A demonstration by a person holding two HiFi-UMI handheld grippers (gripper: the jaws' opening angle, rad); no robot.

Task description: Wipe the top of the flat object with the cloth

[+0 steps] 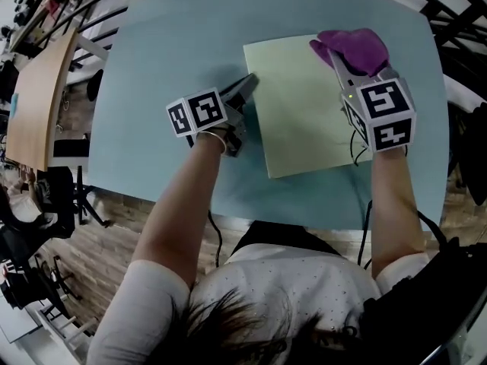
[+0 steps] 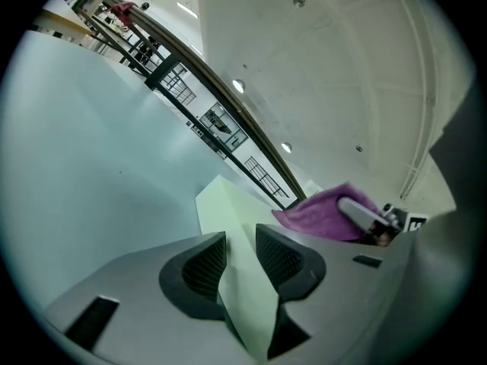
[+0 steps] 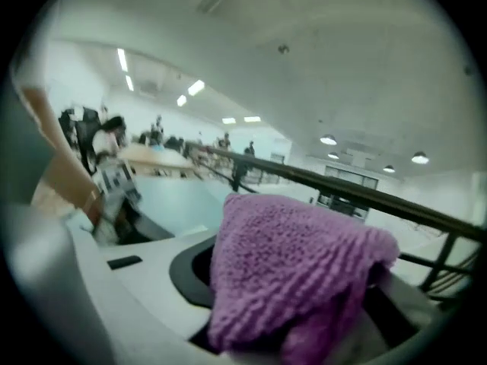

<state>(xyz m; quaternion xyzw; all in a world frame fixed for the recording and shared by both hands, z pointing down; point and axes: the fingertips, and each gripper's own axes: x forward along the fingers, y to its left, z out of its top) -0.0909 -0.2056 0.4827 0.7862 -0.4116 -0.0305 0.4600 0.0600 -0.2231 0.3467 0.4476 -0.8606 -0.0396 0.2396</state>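
Observation:
A pale yellow-green flat board (image 1: 304, 105) lies on the light-blue table (image 1: 167, 52), right of centre. My left gripper (image 1: 247, 84) is at the board's left edge, its dark ribbed pads (image 2: 204, 268) closed over that edge (image 2: 242, 242). A purple knitted cloth (image 1: 356, 49) sits at the board's far right corner, with my right gripper (image 1: 342, 65) shut on it. In the right gripper view the cloth (image 3: 297, 265) drapes over both jaws and hides the tips. From the left gripper view the cloth (image 2: 323, 215) shows beyond the board (image 2: 217, 204).
A wooden table (image 1: 38, 97) stands off to the left, across a gap of floor. Black chair bases (image 1: 30, 226) crowd the lower left. A dark railing (image 2: 228, 120) runs behind the table's far edge. The table's near edge (image 1: 304, 223) is close to the person's body.

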